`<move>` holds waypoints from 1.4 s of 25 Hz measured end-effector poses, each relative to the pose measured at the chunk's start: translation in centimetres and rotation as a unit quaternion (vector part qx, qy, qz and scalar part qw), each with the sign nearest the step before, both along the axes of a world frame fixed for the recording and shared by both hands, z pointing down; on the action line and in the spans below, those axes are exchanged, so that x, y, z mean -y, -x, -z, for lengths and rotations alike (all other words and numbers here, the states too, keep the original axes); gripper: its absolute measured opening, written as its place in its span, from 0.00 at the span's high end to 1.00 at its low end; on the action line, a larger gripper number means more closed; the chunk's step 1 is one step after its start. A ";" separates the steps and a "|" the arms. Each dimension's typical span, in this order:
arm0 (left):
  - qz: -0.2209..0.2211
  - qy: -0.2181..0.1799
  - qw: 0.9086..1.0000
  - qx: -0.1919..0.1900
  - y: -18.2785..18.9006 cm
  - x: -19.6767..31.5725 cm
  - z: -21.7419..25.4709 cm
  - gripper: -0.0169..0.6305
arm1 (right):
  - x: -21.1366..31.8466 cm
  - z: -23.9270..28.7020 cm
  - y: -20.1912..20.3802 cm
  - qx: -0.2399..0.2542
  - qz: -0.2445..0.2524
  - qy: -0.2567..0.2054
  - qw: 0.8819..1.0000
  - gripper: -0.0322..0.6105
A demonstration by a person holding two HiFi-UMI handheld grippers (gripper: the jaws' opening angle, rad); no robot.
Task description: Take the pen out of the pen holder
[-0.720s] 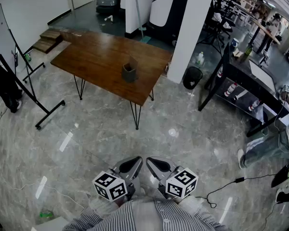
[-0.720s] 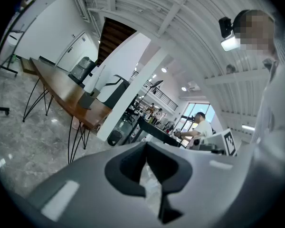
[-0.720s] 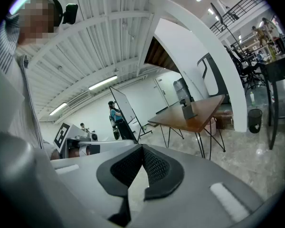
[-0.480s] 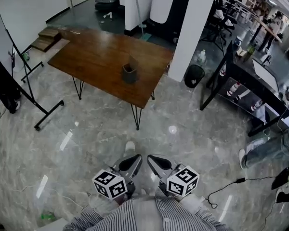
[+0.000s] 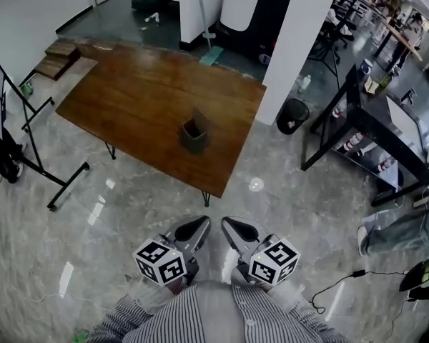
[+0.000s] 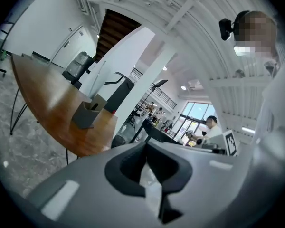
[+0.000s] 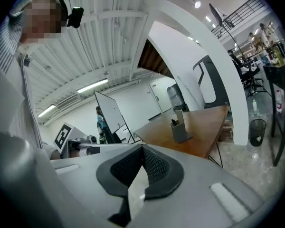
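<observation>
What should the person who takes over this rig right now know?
Left gripper: jaws shut, empty. Right gripper: jaws shut, empty. Both are held close to the person's body, over the floor, far from the table.
The grey box-shaped pen holder stands on the brown wooden table, with the dark pen inside it.
Done: nothing yet.
Left: approach the table, grasp the pen, lift it out.

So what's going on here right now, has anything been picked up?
Nothing has been picked up. A person holds the left gripper and the right gripper close to the chest, both shut and empty. The pen holder stands on the wooden table ahead, across a stretch of floor, with the pen inside it. Neither gripper is near it, so the pen has not yet been taken out.
</observation>
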State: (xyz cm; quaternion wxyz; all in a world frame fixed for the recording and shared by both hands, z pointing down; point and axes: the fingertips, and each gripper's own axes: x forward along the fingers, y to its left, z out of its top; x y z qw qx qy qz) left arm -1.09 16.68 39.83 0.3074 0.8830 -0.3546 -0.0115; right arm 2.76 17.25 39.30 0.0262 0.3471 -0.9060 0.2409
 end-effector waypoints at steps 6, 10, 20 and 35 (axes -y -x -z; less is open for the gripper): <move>-0.045 -0.018 0.999 -0.009 0.8 7.5 2.1 0.96 | 7.7 0.8 1.1 0.016 -0.026 0.010 0.999 0.95; -0.054 -0.013 0.998 -0.005 1.6 10.6 2.4 0.96 | 10.8 0.9 2.0 0.021 -0.037 0.024 0.999 0.95; -0.057 0.019 0.998 -0.006 1.1 14.5 -0.6 0.96 | 14.8 -1.3 1.4 0.035 -0.036 0.061 0.997 0.95; 0.035 0.041 0.999 -0.003 3.0 19.2 -2.5 0.96 | 18.6 -2.2 2.1 0.015 0.018 0.091 0.996 0.95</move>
